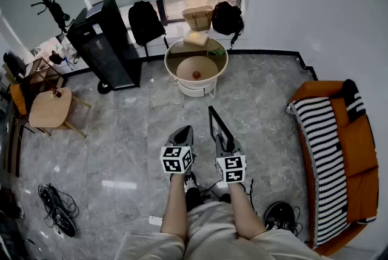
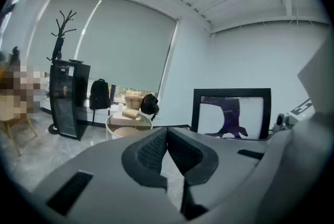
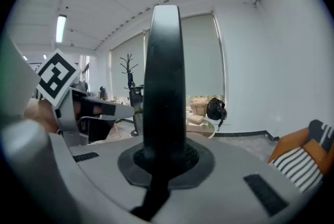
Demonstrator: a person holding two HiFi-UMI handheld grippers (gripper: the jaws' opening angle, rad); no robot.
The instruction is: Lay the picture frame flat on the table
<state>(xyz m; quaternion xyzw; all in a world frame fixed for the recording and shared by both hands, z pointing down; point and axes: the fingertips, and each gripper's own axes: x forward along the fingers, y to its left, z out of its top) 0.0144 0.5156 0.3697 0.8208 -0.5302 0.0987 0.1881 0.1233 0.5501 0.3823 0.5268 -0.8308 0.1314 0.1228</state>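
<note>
While aloft, picture frame [image 1: 219, 126] upright

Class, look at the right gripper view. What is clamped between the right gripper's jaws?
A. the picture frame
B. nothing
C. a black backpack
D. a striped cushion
A: the right gripper has its jaws closed on the dark edge of the picture frame, seen edge-on between them.

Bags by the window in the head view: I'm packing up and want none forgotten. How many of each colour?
Black bags: 2
Tan bag: 1
Total: 3
</note>
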